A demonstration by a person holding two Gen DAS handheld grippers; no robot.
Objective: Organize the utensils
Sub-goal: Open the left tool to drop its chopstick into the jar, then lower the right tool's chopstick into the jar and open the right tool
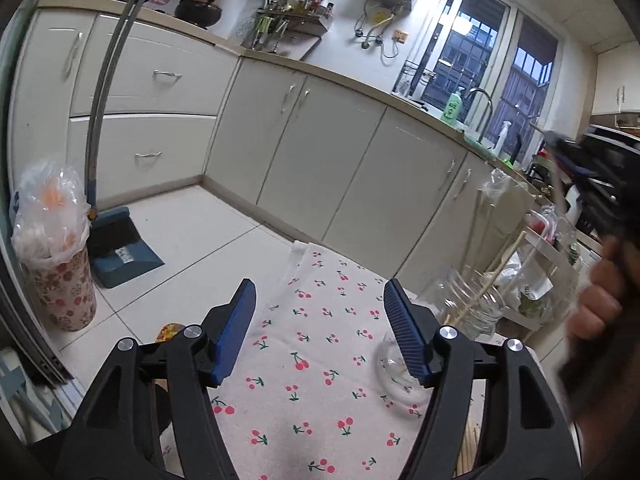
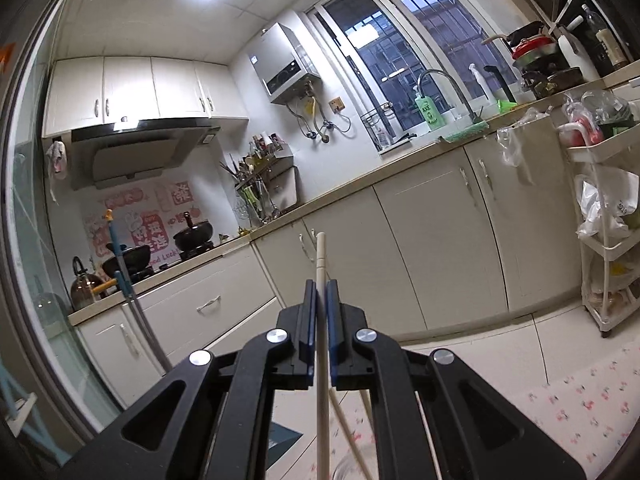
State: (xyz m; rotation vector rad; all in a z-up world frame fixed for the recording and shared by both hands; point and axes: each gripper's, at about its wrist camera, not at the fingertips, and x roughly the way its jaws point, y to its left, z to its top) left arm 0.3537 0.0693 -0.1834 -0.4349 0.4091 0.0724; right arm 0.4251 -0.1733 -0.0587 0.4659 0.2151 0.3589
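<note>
In the left wrist view my left gripper [image 1: 320,322] stands open over a table with a cherry-print cloth [image 1: 304,364], nothing between its blue pads. A glass jar [image 1: 476,308] holding several pale chopsticks stands at the table's right. A small clear glass [image 1: 394,376] sits partly behind the right finger. At the right edge a hand [image 1: 600,304] carries the blurred black right gripper [image 1: 588,184], raised above the jar. In the right wrist view my right gripper [image 2: 320,292] is shut on a cream chopstick [image 2: 321,256] that points upward. Other chopsticks [image 2: 352,428] slant below it.
On the floor at left are a floral bin lined with a plastic bag [image 1: 56,264] and a blue dustpan with a broom [image 1: 120,248]. White cabinets [image 1: 320,152] run under the counter. A white trolley [image 2: 608,216] with bags stands at the right.
</note>
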